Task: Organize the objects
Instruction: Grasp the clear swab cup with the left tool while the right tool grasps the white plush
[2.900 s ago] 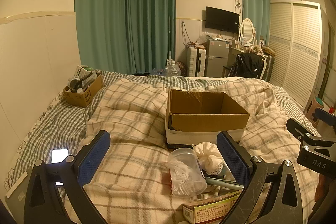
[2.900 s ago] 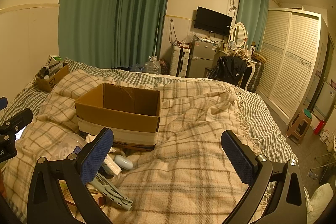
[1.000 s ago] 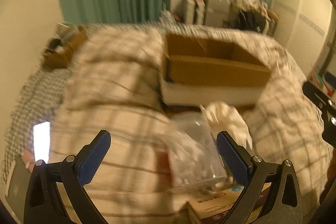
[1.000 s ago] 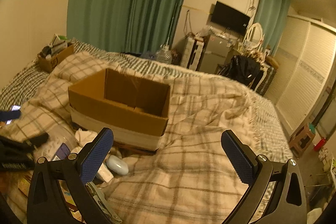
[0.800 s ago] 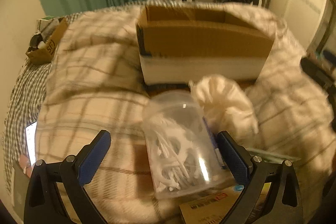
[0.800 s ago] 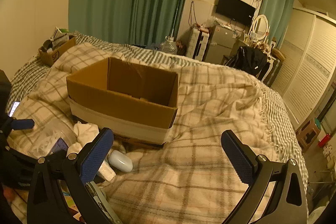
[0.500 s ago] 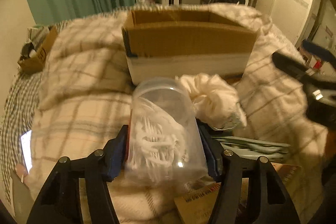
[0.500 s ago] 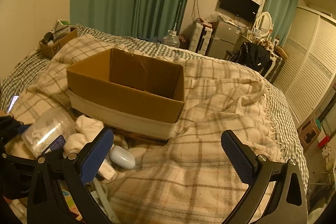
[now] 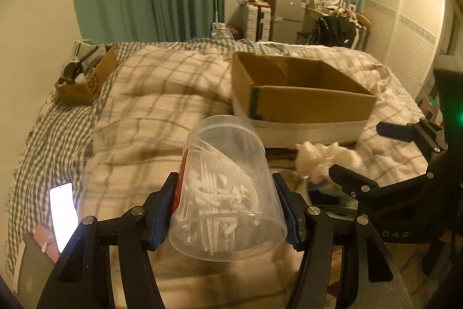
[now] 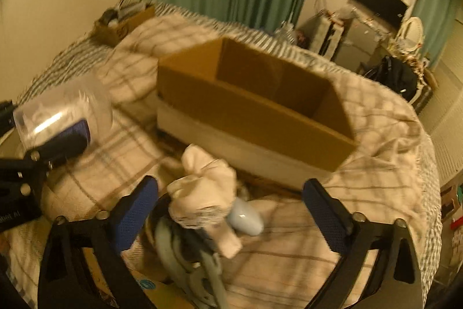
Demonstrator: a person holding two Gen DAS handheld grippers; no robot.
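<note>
My left gripper (image 9: 227, 210) is shut on a clear plastic jar of cotton swabs (image 9: 225, 193) and holds it lifted above the plaid blanket; the jar also shows in the right wrist view (image 10: 60, 112). An open cardboard box (image 9: 298, 91) stands on the bed beyond it, also in the right wrist view (image 10: 254, 109). My right gripper (image 10: 231, 210) is open over a crumpled white cloth (image 10: 205, 199), a pale blue oval case (image 10: 246, 217) and a grey-green clip (image 10: 185, 259).
A small cardboard box of items (image 9: 84, 77) sits at the bed's far left. A lit phone (image 9: 62, 215) lies on the checked sheet at left. A printed carton (image 10: 150, 288) lies under my right gripper. A wardrobe (image 9: 405, 19) and fridge (image 9: 285, 16) stand beyond the bed.
My left gripper closed on the swab jar and lifted it off the blanket. My right gripper dropped down and left toward the white cloth.
</note>
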